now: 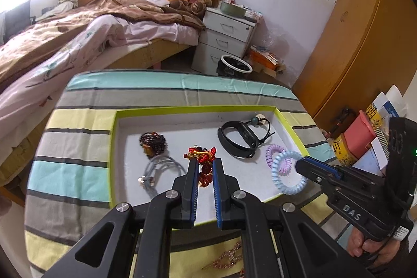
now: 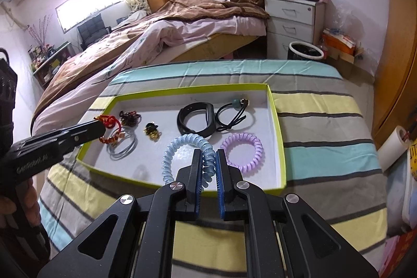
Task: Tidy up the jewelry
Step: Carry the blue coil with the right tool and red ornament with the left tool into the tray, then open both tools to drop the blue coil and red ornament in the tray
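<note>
Right wrist view: my right gripper (image 2: 208, 160) pinches the blue coil tie (image 2: 182, 147) over the tray (image 2: 276, 121); my left gripper (image 1: 204, 168) pinches the red ornament (image 1: 202, 158). Either could snag neighbouring pieces when released.

Tray (image 2: 276, 121) on striped cloth (image 2: 325, 127), holding coil ties (image 2: 242, 147) at right, watch band (image 2: 195, 119) behind them, ring cluster (image 2: 122, 145) at left.
</note>
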`<state>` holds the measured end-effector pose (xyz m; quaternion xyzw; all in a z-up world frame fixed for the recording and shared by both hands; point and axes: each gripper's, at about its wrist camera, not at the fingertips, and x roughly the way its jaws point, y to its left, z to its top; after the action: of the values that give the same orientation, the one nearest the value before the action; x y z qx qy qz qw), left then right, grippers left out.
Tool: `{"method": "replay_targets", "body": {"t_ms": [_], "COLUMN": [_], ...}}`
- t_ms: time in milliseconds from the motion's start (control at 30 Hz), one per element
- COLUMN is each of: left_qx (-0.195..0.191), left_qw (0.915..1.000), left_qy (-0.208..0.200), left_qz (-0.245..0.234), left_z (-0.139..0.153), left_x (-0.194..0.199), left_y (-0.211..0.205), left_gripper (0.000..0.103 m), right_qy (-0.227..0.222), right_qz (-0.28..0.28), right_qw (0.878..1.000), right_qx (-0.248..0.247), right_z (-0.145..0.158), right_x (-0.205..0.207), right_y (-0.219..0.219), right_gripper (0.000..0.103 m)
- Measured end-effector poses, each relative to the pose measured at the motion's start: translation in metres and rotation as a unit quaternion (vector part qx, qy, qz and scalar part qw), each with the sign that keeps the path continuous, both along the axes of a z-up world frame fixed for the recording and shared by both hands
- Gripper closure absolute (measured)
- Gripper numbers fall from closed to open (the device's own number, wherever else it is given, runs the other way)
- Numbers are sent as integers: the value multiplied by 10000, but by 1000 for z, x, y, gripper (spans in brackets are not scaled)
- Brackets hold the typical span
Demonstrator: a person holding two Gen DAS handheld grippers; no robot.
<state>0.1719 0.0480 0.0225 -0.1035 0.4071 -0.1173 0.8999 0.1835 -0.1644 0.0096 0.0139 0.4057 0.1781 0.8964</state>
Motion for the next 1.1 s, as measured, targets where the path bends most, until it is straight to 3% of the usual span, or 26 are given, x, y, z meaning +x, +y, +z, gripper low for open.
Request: {"method": "replay_targets", "body": {"t_ms": [533, 633, 1100], "left_qx": [96, 321, 377], "left_qw": [9991, 9988, 9983], "left_qy": [415, 362, 442], "left_qz": [-66, -34, -3], "left_z": [-35, -35, -39], "left_x": [16, 14, 14], "left_y": [-14, -18, -19], "left_gripper": [93, 93, 93], "right_qy": [384, 427, 356], "right_qz": [174, 177, 221], "right_qw": [9990, 9988, 9983], "right_qx": [-141, -161, -415], "right_z": [-25, -28, -29], "right_x": [26, 28, 30], "right_y": [7, 7, 13], "right_gripper": [93, 93, 93]}}
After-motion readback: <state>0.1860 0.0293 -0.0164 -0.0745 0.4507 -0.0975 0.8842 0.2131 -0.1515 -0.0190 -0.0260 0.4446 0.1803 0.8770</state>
